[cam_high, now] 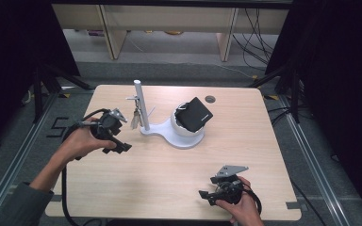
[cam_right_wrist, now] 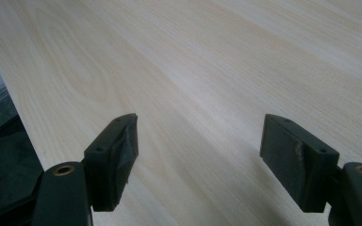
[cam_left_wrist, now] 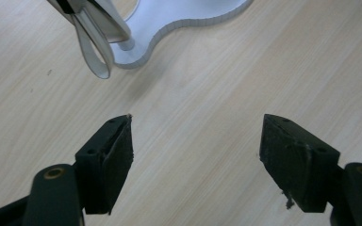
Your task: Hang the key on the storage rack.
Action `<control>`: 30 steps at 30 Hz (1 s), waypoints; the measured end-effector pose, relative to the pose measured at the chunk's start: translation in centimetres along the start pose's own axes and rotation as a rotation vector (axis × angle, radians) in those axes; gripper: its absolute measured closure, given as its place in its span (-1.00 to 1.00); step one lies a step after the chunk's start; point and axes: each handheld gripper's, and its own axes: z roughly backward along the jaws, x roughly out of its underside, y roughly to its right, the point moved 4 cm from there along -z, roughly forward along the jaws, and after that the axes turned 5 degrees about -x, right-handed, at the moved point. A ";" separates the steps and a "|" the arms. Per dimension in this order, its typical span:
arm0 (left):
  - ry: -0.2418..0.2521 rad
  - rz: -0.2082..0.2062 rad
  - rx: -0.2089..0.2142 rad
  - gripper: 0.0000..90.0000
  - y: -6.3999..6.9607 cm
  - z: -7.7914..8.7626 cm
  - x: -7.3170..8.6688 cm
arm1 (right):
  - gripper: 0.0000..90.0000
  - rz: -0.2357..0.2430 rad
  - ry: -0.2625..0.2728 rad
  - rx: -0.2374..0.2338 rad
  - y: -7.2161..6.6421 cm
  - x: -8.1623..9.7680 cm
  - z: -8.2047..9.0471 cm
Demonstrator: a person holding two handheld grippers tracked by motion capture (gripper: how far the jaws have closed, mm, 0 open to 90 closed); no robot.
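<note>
Left gripper (cam_high: 118, 141) beside pale hanging strap (cam_left_wrist: 94, 52)

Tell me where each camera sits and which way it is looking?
High view: above the person's side, looking forward and down on the table; both forearms, left tool and right tool show.
Left gripper view: rides the left tool, looking down at wood and the white stand; open jaws show.
Right gripper view: rides the right tool, facing bare wood; open jaws show.
Shared: high and left views both show the white stand.
</note>
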 end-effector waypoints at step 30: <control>0.100 -0.068 0.041 -0.55 7.1 -5.0 5.5 | -0.35 0.004 0.000 0.010 0.1 0.1 0.3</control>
